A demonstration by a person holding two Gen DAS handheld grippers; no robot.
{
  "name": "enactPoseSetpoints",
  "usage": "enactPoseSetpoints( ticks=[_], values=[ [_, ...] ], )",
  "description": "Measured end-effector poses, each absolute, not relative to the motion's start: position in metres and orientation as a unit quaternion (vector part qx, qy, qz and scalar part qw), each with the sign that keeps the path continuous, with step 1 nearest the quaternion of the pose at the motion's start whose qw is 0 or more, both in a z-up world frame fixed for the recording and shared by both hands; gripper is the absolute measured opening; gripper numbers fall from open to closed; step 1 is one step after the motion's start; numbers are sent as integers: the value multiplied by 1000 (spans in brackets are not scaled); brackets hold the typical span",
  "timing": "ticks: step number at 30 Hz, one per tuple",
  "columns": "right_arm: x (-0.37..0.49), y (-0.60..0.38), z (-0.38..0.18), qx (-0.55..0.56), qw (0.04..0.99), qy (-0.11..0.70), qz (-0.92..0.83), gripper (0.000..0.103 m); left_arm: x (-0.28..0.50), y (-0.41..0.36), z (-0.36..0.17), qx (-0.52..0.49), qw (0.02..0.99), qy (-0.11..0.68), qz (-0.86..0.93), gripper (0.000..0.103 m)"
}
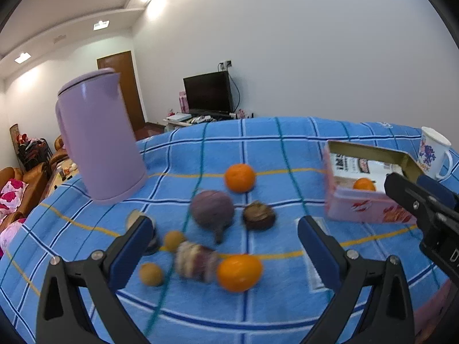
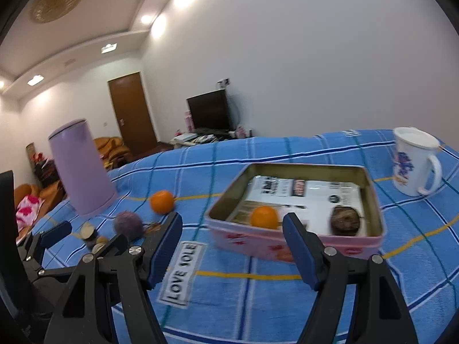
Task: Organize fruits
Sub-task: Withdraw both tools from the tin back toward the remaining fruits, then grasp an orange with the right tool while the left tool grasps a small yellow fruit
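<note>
Both claws empty, jaws apart: left claw [image 1: 225, 246] over the loose fruit, near orange [image 1: 239, 272] just ahead between its fingers. Drop straight, close gently, carry right to the tin [image 2: 373, 200] facing right claw [image 2: 232, 246].

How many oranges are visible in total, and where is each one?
3. One orange lies on the cloth beyond the purple fruit, one orange lies on the cloth nearest the left gripper, and one orange is inside the pink tin. Others may be hidden.
</note>
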State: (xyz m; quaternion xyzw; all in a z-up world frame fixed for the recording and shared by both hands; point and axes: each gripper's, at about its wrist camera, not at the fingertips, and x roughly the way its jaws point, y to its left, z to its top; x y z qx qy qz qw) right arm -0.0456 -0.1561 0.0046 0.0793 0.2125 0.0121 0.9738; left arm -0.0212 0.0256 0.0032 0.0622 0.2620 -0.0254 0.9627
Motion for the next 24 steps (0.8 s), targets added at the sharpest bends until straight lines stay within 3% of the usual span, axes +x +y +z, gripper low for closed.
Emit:
enactPoseSetpoints(
  ticks=[22, 24],
  values=[
    [10, -27, -35, -39, 904, 384, 184, 73, -19, 163, -21, -29, 929, 366, -46, 103],
    [19, -18, -43, -57, 895, 406, 177, 65, -19, 168, -23, -36, 927, 370, -51, 102]
  ],
)
